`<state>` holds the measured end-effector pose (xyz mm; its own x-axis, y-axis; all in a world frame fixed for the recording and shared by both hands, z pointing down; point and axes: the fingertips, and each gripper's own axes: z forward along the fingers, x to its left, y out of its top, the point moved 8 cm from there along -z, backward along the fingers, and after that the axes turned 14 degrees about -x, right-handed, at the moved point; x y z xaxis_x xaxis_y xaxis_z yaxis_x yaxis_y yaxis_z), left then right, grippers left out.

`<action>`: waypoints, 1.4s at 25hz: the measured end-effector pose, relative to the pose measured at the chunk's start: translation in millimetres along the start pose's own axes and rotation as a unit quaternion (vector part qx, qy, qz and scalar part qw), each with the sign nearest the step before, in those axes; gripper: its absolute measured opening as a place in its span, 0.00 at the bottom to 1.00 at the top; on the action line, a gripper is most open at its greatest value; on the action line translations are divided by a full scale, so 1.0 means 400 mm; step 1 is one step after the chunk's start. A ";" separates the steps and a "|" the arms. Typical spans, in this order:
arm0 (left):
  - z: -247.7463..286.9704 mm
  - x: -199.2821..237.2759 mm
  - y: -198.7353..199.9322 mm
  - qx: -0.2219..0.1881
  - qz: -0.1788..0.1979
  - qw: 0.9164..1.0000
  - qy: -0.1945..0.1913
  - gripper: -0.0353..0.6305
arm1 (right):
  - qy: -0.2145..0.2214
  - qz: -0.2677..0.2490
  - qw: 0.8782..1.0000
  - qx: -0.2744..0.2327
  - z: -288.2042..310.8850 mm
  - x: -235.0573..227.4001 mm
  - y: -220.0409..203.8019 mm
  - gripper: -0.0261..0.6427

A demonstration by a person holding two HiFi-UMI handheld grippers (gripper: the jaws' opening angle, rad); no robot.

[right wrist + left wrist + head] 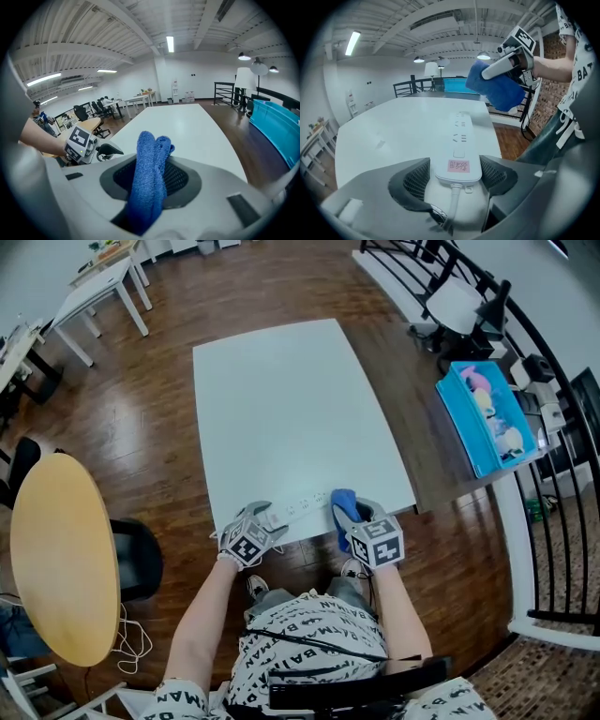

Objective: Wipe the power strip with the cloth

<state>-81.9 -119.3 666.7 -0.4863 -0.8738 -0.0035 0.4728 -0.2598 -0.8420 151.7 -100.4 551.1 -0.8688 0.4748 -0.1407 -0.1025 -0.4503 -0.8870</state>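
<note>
Left gripper astride the cord end, cloth at the other end

The left gripper (455,176) stood with its jaws apart on either side of the cord end of the one power strip (459,140), its pads not visibly pressing. The strip's long axis ran along the near edge of the desk (281,399) toward the right gripper (349,519). That gripper was clamped on the one blue cloth (149,173), raised by the strip's far end.

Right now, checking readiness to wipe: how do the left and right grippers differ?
The left gripper is open astride the white plastic power strip; the right gripper is clamped on a blue terry cloth. Left sits at the white table; right hovers above it. Both tilt downward.
</note>
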 end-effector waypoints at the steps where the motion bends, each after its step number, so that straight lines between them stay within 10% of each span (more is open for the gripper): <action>1: 0.000 0.004 -0.002 -0.002 -0.008 1.000 0.003 0.57 | -0.007 0.000 1.000 -0.004 0.001 -0.004 0.005 0.24; 9: -0.101 0.040 0.079 -0.103 -0.067 0.989 0.079 0.55 | -0.035 -0.014 0.999 -0.027 0.014 -0.006 0.037 0.24; 14: -0.205 0.076 0.116 -0.159 -0.175 0.945 0.228 0.07 | -0.041 -0.029 0.998 -0.043 0.016 0.005 0.057 0.24; 21: -0.266 0.035 0.170 -0.204 -0.237 0.909 0.275 0.07 | -0.048 -0.031 0.997 -0.052 0.001 0.000 0.072 0.24; 35: -0.290 -0.012 0.218 -0.214 -0.253 0.901 0.281 0.07 | -0.058 -0.018 0.995 -0.073 -0.062 0.002 0.068 0.24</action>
<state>-123.5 -90.0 530.5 -0.9122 -0.3097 0.2681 -0.1823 -0.2792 -0.9428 160.2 -93.6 515.9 -0.9166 0.3947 -0.0637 -0.0699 -0.3151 -0.9465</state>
